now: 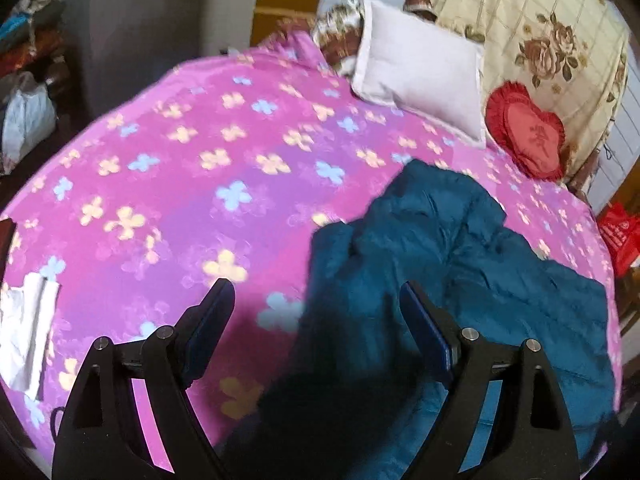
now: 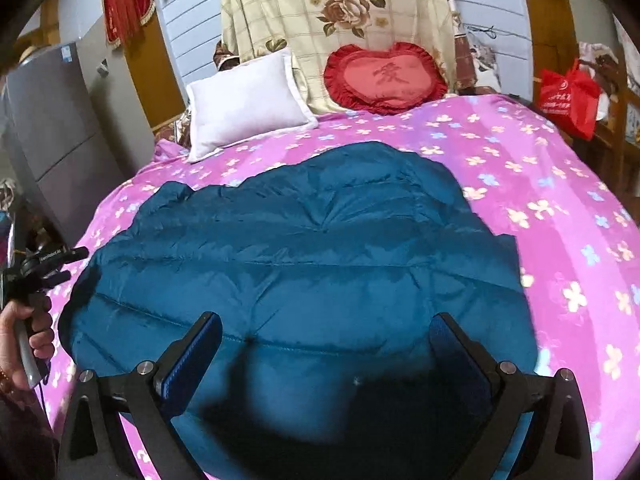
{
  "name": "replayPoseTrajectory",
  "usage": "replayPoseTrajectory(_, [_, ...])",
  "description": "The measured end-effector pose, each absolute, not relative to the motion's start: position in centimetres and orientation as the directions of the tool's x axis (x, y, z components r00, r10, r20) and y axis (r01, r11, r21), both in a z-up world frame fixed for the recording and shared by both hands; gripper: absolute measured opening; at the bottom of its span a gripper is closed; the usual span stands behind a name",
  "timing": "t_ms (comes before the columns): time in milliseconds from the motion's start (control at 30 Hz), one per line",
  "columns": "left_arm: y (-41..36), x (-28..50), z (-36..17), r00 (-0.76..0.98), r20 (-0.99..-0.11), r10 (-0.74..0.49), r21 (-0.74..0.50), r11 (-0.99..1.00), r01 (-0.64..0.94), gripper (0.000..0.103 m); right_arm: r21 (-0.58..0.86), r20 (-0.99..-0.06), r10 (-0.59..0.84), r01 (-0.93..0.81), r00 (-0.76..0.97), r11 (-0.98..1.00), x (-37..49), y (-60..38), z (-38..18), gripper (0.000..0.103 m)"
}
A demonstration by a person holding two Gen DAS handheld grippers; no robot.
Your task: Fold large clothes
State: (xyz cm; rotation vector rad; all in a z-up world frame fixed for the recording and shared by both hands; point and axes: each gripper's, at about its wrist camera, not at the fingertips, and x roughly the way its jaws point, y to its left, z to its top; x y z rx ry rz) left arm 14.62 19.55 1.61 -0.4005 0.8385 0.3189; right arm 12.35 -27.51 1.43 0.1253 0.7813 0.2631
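**On the pink bedspread, a teal jacket is waiting for its fold**

On the flowered bedspread (image 2: 560,208), the teal quilted jacket (image 2: 304,248) is lying spread, rumpled along its left side. The right gripper (image 2: 326,354) is hovering over its near hem, jaws wide, holding nothing; the left gripper (image 1: 316,308) is hanging equally agape at the jacket's left edge. Pinching matching corners should be keeping the fold square. A white pillow (image 2: 244,100) and red heart cushion (image 2: 386,78) are sitting well beyond.

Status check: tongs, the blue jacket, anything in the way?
Left tongs open, empty. Right tongs open over blue jacket. Jacket spread on pink bedspread, unfolded. White pillow and red cushion beyond it, not touching.
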Motion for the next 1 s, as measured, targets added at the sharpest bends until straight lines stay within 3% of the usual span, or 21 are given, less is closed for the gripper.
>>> replayPoseTrajectory(100, [16.8, 14.9, 0.3, 0.616, -0.785, 0.059, -0.203, 0.915, -0.347, 0.085, 0.149, -0.747, 0.24, -0.196, 0.62, 0.969, 13.7, -26.2, -1.1, 0.103])
replayPoseTrajectory(167, [13.9, 14.8, -1.2, 0.596, -0.79, 0.144, -0.048, 0.954, -0.295, 0.085, 0.097, -0.738, 0.199, -0.191, 0.644, 0.977, 13.4, -25.4, -1.2, 0.103])
replayPoseTrajectory(267, [12.9, 15.1, -1.2, 0.566, -0.801, 0.195, 0.004, 0.948, -0.319, 0.085, 0.06, -0.726, 0.166, -0.179, 0.667, 0.982, 12.8, -24.9, -1.5, 0.103])
replayPoseTrajectory(633, [15.3, 14.9, -2.8, 0.541, -0.834, 0.107, -0.149, 0.9, -0.409, 0.102, 0.015, -0.707, 0.129, -0.168, 0.695, 0.986, 12.3, -24.6, -2.0, 0.103])
replayPoseTrajectory(1000, [15.3, 14.8, -2.9, 0.557, -0.824, 0.104, -0.157, 0.903, -0.4, 0.102, 0.004, -0.708, 0.126, -0.174, 0.695, 0.985, 12.2, -24.4, -2.0, 0.103])
